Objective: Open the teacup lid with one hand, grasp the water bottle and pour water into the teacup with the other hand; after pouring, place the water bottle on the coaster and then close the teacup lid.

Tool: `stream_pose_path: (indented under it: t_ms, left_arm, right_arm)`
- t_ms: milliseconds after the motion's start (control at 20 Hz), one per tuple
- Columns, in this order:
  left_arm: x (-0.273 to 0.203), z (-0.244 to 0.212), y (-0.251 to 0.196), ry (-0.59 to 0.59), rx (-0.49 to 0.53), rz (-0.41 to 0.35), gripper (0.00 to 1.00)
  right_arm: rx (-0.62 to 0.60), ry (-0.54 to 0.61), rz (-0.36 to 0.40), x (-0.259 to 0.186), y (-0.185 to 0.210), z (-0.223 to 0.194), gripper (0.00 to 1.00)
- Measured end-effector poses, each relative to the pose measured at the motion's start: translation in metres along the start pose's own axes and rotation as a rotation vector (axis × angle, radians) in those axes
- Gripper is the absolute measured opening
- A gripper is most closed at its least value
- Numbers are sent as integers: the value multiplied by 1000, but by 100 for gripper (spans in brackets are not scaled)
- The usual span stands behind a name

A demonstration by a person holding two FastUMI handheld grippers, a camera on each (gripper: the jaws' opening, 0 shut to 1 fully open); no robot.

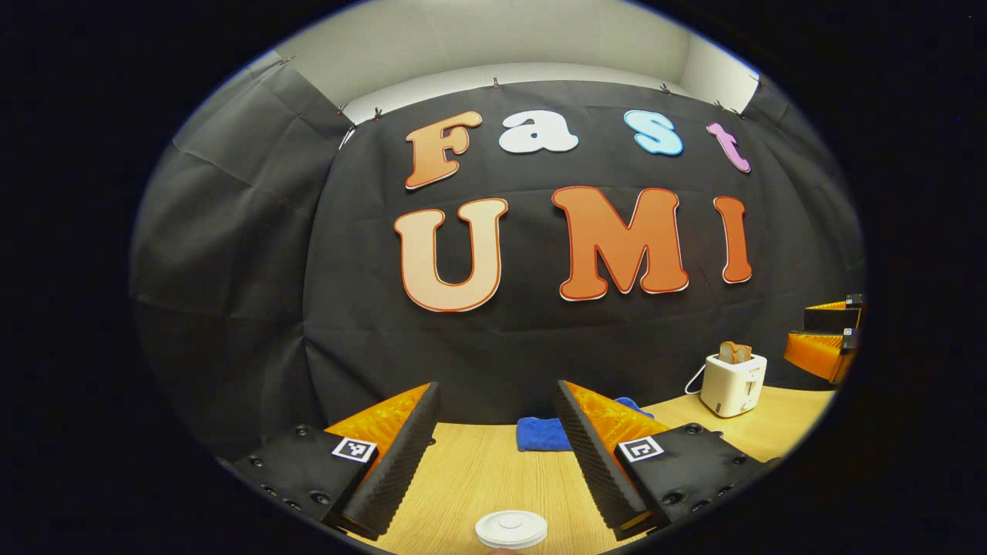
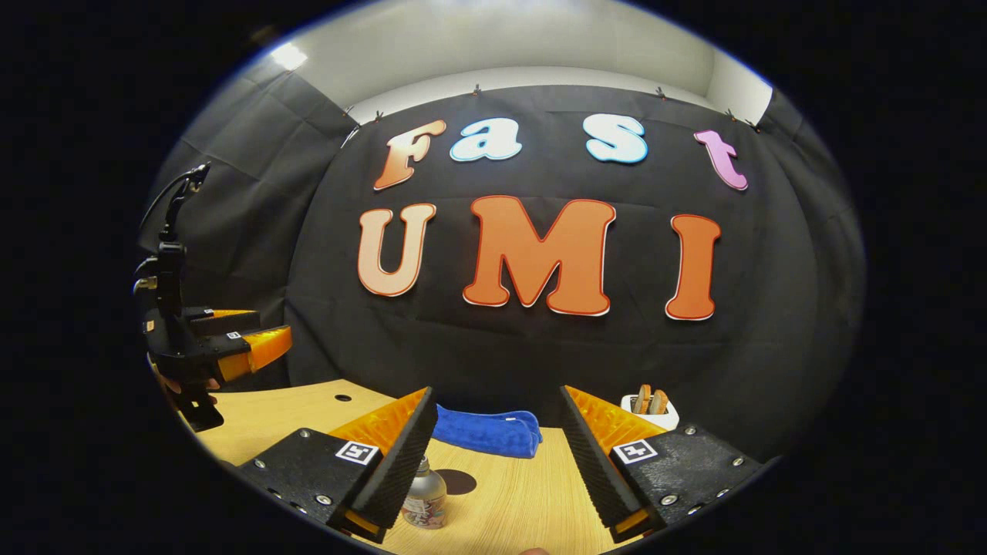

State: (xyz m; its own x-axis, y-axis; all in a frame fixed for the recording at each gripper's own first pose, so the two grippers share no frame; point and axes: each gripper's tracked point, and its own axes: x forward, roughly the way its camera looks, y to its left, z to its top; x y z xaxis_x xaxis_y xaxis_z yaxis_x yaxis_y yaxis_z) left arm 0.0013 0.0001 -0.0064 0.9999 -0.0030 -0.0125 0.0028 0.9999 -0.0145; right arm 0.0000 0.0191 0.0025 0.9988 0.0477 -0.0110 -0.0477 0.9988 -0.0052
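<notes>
White lid: round white plastic teacup lid (image 1: 510, 529) with centre knob, low between left hand-held gripper (image 1: 497, 447) fingers; light, slick, pinch the knob.
Bottle: small silver metal water bottle (image 2: 425, 499) by right hand-held gripper (image 2: 497, 455) left finger; rigid, smooth, grab the body.
Grippers: both spread wide, holding nothing.
Room: wooden table (image 1: 478, 470) open ahead; blue cloth (image 2: 486, 432), white toaster (image 1: 732, 383) stand back.
</notes>
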Motion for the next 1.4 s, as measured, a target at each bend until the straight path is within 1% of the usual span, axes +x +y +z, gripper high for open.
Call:
stream_pose_path:
  t_ms: [50,100,200,250,300,400,450,500,600,650,700,800,950,1000,1050,1100,1350,1400]
  left_arm:
    - [-1,-3,1,5,-1,3,98]
    - [-1,-8,3,11,0,9,98]
    - [-3,-17,4,22,-4,12,98]
    - [-4,-22,3,28,-7,11,95]
    - [-5,-27,3,35,-11,11,98]
    - [-6,-38,4,51,-11,16,98]
    - [-7,-42,5,56,-9,18,100]
    - [-8,-48,3,62,-7,15,98]
    - [-11,-60,1,81,-3,5,98]
    - [-12,-66,0,92,-4,0,95]
    - [-14,-72,-1,108,-9,-5,98]
    - [-16,-87,-3,143,-17,-14,98]
    - [-20,-108,0,191,-17,-13,98]
    - [-21,-116,1,212,-15,-19,95]
    - [-22,-125,-1,236,-13,-29,95]
    - [-23,-132,-3,256,-13,-37,99]
    - [-24,-172,-9,358,5,-78,99]
    - [-23,-179,-10,375,9,-84,96]
  right_arm:
    - [0,5,9,-1,3,-1,94]
    - [5,17,18,-2,7,-6,92]
    - [17,38,49,-2,19,-15,95]
    - [21,46,68,-3,26,-20,95]
    - [21,52,83,-4,32,-23,95]
    - [8,63,107,-5,41,-33,95]
    - [-1,71,116,-4,44,-38,95]
    - [-9,79,130,-5,50,-44,95]
    - [-22,96,149,-5,59,-56,95]
    - [-31,106,158,-4,63,-63,95]
    - [-40,120,162,-3,65,-71,95]
    - [-54,155,163,0,66,-88,95]
    - [-49,212,164,5,68,-109,95]
    - [-48,234,166,6,68,-117,95]
    - [-46,252,168,7,68,-123,95]
    - [-44,265,169,8,68,-128,95]
    - [1,307,185,18,72,-146,95]
    - [5,318,191,19,73,-151,95]
